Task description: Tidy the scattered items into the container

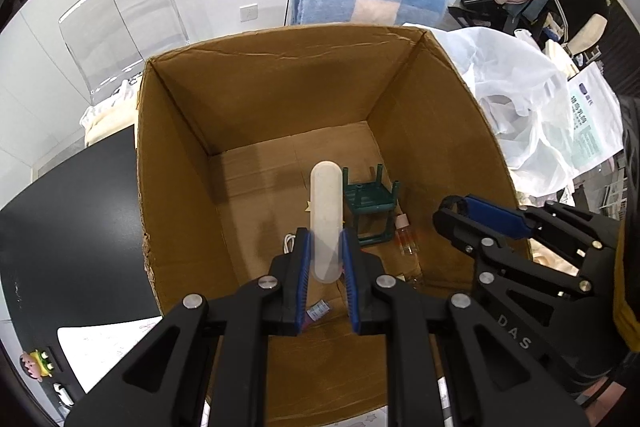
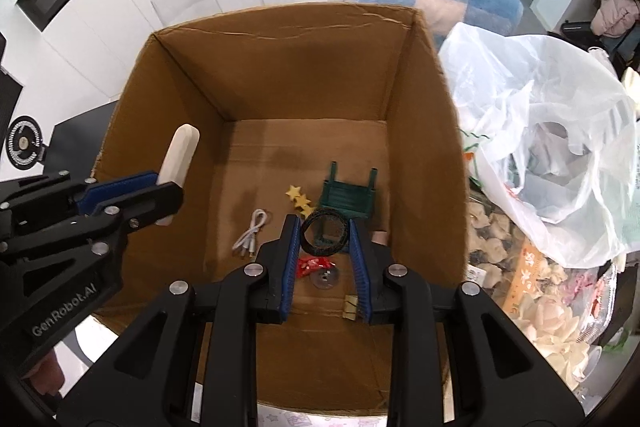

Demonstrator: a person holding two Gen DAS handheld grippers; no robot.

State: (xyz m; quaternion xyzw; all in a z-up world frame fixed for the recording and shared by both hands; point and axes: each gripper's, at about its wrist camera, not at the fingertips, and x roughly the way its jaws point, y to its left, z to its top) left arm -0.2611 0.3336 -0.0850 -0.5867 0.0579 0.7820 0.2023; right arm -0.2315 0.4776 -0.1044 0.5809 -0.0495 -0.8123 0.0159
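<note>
You had both tongs over the open cardboard box, which stood on the dark surface beside a white plastic bag. Your left tongs were clamped on a pale oblong case, held above the box floor. Your right tongs gripped a dark ring-shaped band above a green toy stool, yellow stars and a white cable lying on the bottom.

Both your wrist cameras sit close above the cardboard box – looking down into it toward 12 o'clock, sharing its floor.
</note>
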